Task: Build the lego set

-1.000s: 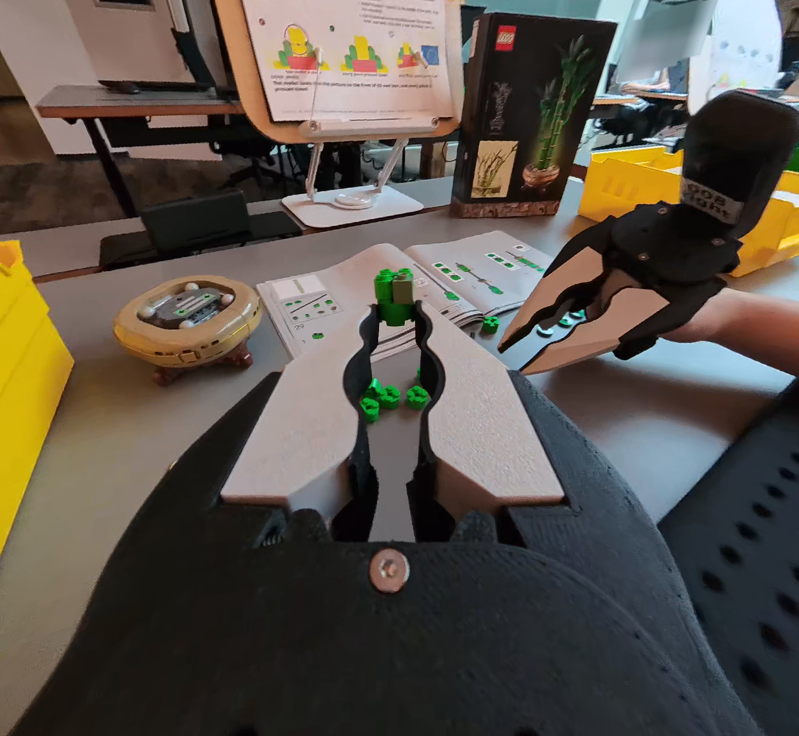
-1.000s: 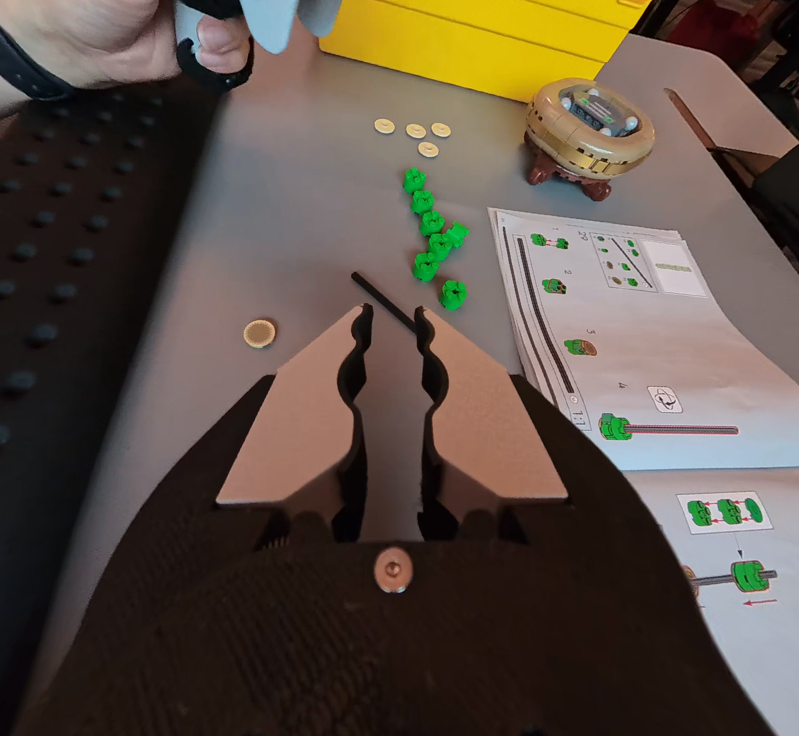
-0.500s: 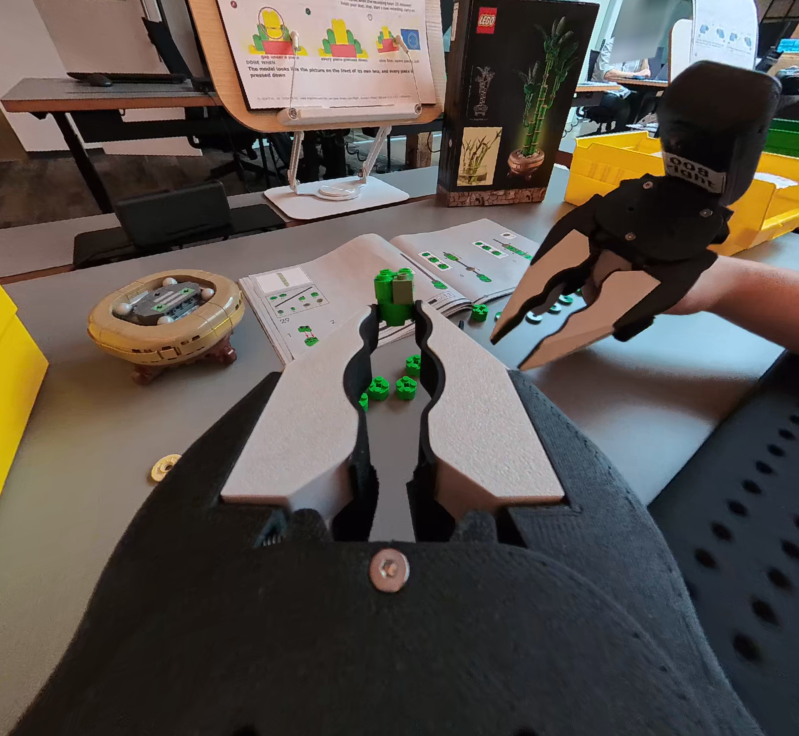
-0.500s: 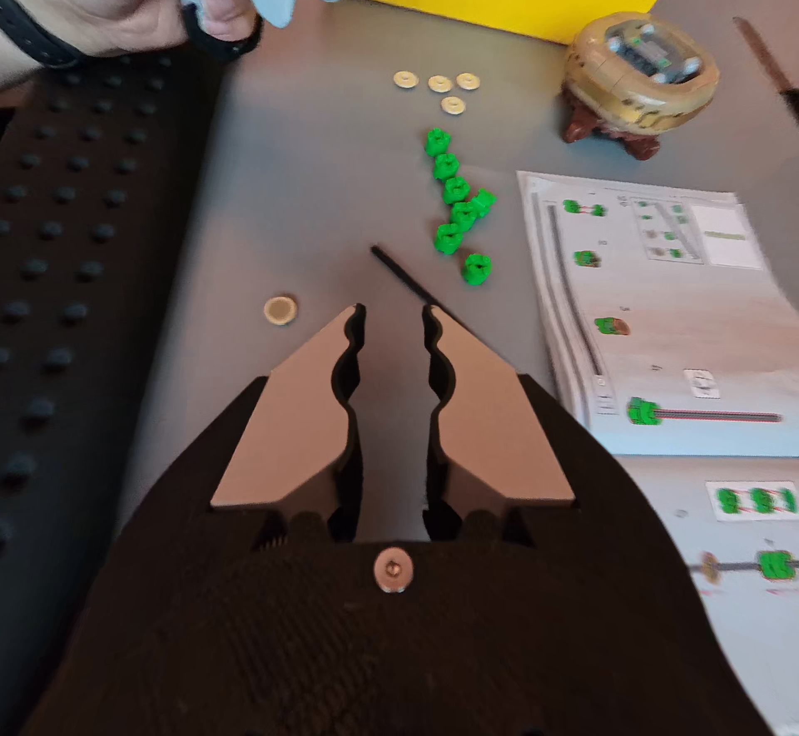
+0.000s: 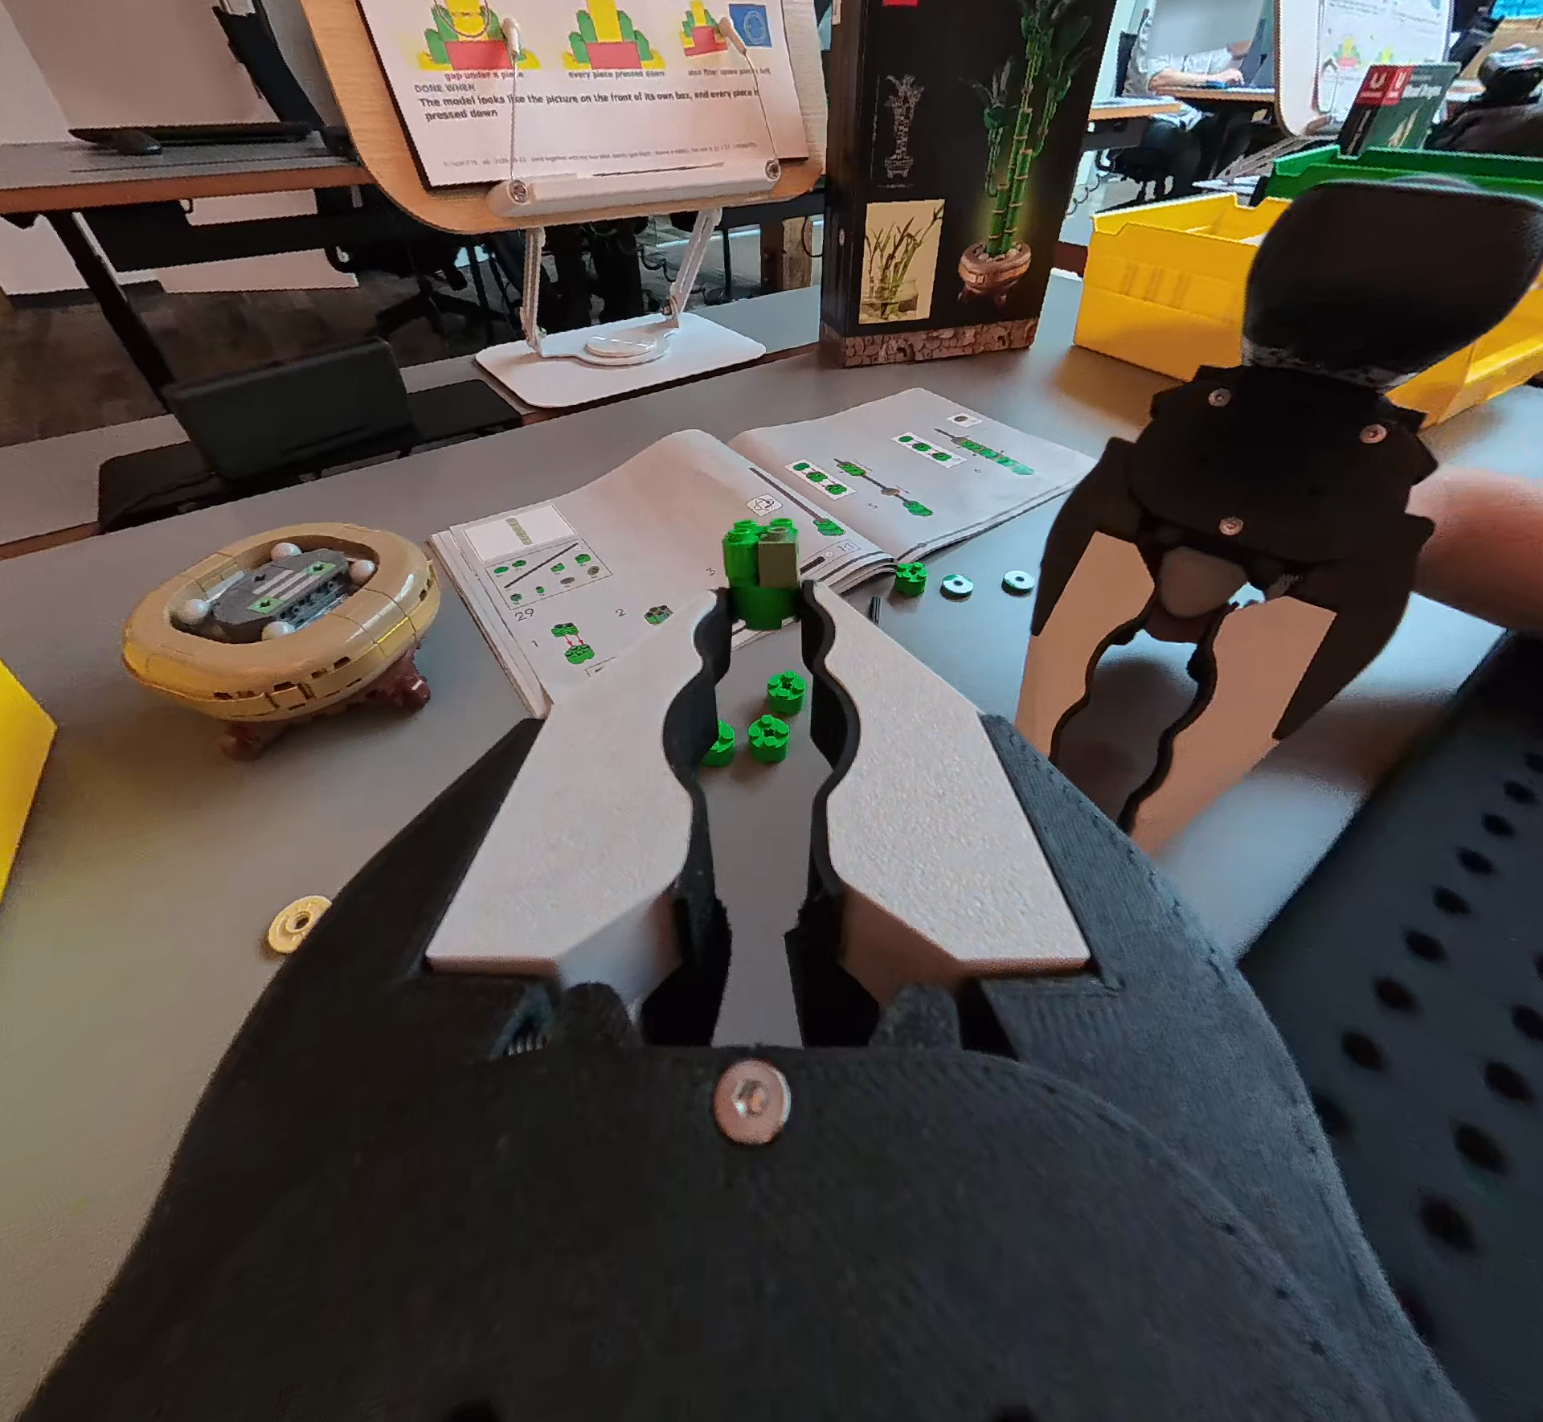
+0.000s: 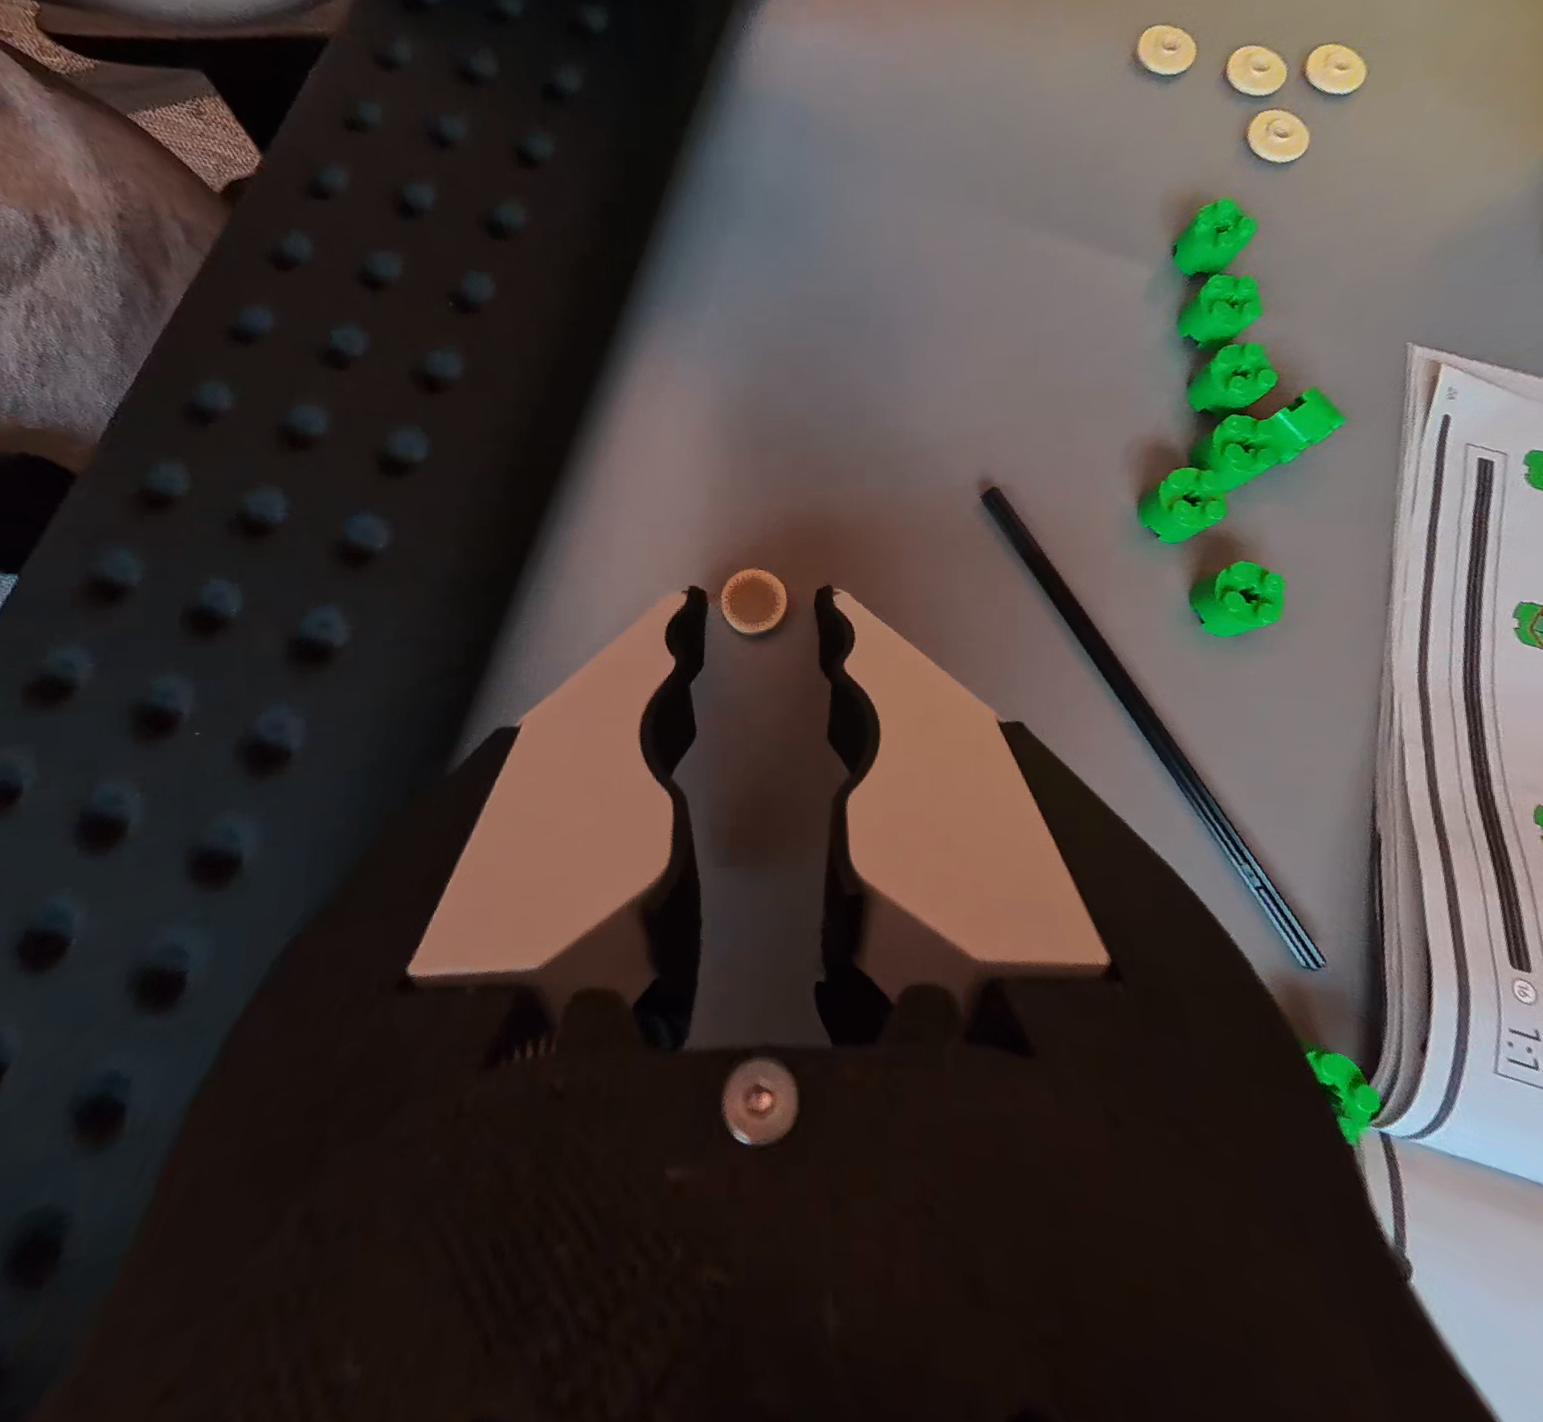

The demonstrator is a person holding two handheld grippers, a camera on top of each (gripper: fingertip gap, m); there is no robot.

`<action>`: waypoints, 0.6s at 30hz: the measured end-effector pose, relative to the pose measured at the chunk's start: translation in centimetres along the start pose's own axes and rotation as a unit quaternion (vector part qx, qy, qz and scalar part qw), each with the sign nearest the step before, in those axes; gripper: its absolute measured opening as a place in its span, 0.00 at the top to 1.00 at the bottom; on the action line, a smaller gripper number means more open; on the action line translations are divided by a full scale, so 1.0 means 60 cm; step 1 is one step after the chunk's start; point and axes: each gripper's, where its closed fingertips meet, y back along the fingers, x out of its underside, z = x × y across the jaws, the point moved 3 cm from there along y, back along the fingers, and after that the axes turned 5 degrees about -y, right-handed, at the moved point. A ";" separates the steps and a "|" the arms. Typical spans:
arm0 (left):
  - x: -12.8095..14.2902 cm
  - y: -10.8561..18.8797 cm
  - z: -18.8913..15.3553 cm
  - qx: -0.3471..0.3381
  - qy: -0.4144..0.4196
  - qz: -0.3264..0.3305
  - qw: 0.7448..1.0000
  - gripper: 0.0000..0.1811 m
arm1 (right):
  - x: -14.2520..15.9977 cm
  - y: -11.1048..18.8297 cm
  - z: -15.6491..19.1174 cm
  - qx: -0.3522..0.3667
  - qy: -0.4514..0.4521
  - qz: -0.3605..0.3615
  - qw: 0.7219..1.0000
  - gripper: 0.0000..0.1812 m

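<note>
My left gripper [image 5: 761,603] is shut on a small stack of green round bricks with an olive piece [image 5: 761,565], held above the table. Loose green round bricks [image 5: 768,737] lie below it; they form a row in the right wrist view [image 6: 1227,380]. My right gripper [image 6: 756,597] is open and points steeply down at the table. A tan round piece [image 6: 753,602] lies between its fingertips. It also shows in the left wrist view [image 5: 1102,781], standing right of the left gripper. A black axle rod [image 6: 1144,722] lies to its right.
The open instruction booklet [image 5: 668,513] lies behind the bricks. A tan bowl-shaped model [image 5: 280,613] stands at the left. Several tan round plates [image 6: 1252,69] lie beyond the green row. A black studded mat [image 6: 292,463], the set box [image 5: 960,129] and yellow bins [image 5: 1169,279] border the table. Left tips to right tips: about 15 cm. It is some 8 cm from my right tips to the black axle rod [image 6: 1144,722].
My right gripper has moved left and tipped down until its tips stand on either side of the tan round piece. My left gripper has kept the green stack and hardly moved.
</note>
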 end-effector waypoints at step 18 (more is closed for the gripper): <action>-0.013 0.000 -0.039 0.052 -0.027 -0.015 0.998 0.92 | -0.151 0.126 -0.038 -0.133 -0.201 -0.304 0.922 0.93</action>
